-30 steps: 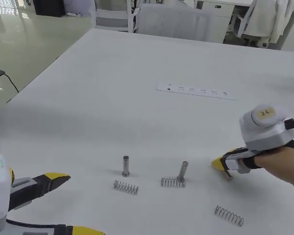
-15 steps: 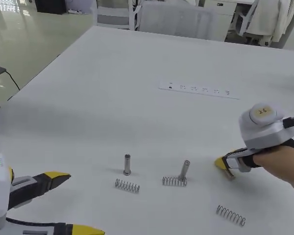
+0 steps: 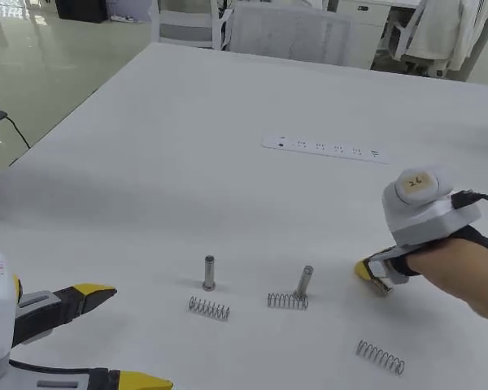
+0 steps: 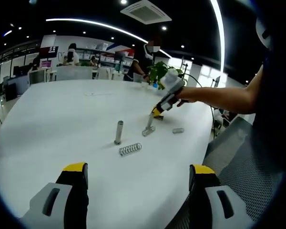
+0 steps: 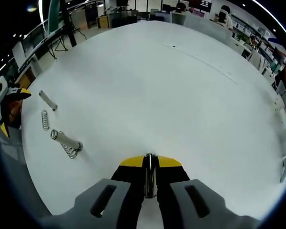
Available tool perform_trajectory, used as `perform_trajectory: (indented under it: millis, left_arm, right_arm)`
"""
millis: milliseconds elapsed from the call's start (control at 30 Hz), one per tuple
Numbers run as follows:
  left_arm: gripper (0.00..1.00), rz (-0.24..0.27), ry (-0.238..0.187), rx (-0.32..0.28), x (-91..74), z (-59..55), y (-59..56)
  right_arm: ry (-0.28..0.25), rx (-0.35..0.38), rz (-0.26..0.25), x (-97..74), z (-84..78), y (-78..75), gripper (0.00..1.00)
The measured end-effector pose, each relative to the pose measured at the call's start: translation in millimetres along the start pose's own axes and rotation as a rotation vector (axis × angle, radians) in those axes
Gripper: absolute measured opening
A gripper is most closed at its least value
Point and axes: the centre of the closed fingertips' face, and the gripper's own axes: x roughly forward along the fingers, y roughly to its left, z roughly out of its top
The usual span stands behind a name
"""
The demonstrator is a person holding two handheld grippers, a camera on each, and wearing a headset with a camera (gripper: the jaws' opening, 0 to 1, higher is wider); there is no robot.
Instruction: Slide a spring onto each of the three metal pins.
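Note:
Two metal pins stand upright on the white table, the left pin [image 3: 209, 273] and the right pin [image 3: 305, 282]. One spring [image 3: 209, 309] lies before the left pin, and another spring [image 3: 288, 301] rests against the right pin's foot. A third spring [image 3: 381, 357] lies nearer, to the right. My right gripper [image 3: 375, 279] sits low over the table right of the pins, shut on a third metal pin [image 5: 150, 179]. My left gripper [image 3: 124, 335] hovers at the near left, open with nothing between its fingers [image 4: 76, 169]. From the left gripper view the pins [image 4: 118, 132] lie ahead.
A white power strip [image 3: 325, 149] lies farther back on the table [image 3: 187, 146]. Chairs stand beyond the far edge. A person's arm reaches in from the right behind the right gripper.
The right gripper's body has leaned slightly to the left while its tip stays at the same spot. The left gripper, pins and springs have not moved.

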Motion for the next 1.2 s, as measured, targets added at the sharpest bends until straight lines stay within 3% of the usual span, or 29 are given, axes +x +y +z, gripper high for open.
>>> perform_trajectory:
  millis: [300,733,1200]
  left_arm:
    - [0.84,0.002,-0.008,0.002,-1.7,1.2,0.9]
    - [0.83,-0.003,-0.016,0.012,-2.0,3.8,-2.1]
    - [0.83,-0.019,-0.02,0.041,-3.5,10.0,-8.1]
  right_arm:
    - [-0.005,0.033,-0.005,-1.7,-0.7,-2.7,0.05]
    - [-0.063,0.07,0.006,-26.3,4.5,3.1,0.05]
    - [-0.108,0.068,-0.01,-47.3,-3.8,8.9,0.05]
